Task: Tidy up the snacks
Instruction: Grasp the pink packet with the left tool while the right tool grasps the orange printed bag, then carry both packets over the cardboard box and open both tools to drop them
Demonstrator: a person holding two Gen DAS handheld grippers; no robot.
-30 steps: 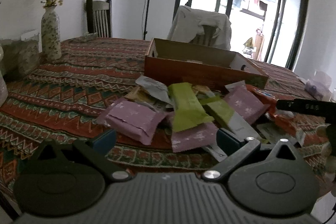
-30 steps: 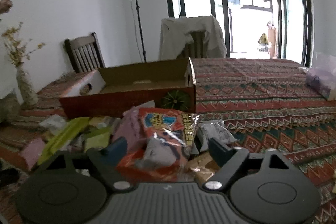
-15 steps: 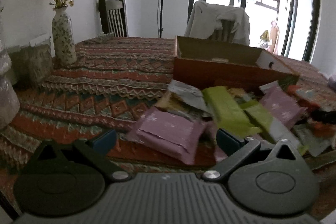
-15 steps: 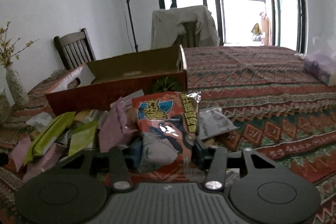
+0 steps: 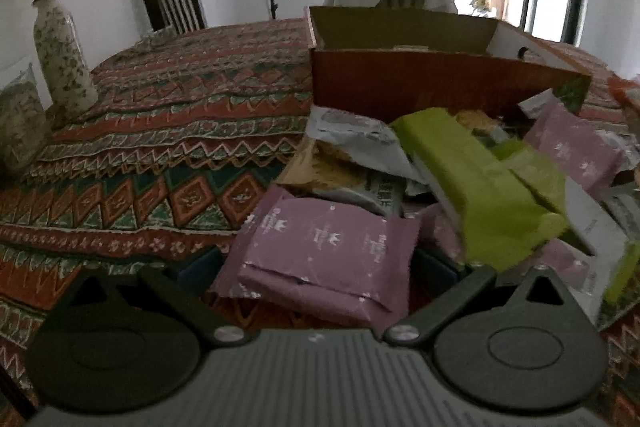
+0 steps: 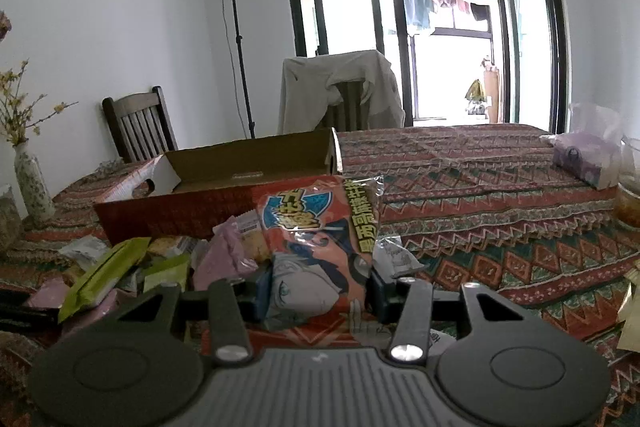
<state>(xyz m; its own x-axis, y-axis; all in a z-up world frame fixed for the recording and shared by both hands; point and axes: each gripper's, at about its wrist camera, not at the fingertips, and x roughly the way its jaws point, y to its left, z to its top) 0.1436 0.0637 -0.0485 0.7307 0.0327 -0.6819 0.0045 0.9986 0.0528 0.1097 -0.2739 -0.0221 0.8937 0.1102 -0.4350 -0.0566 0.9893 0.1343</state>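
Observation:
My right gripper (image 6: 320,291) is shut on a red-orange snack bag (image 6: 316,227) with cartoon art and holds it upright in front of the open cardboard box (image 6: 240,167). A heap of snack packets (image 6: 132,263) lies to the left of the bag. In the left wrist view my left gripper (image 5: 316,265) is open, low over the table. A purple packet (image 5: 324,251) lies between its fingers, and the pads stand clear of it. Behind the packet are green packets (image 5: 472,183), a silver one (image 5: 356,139) and the box (image 5: 400,83).
The table wears a patterned cloth (image 5: 160,131). A flowered vase (image 5: 60,59) stands at the far left. A purple-white tissue pack (image 6: 584,159) sits at the right edge. Two chairs (image 6: 140,127) and a lamp stand (image 6: 236,27) are behind the table.
My right gripper closed on the red-orange bag and raised it upright. My left gripper moved forward and down to the heap, so the purple packet now lies between its fingers.

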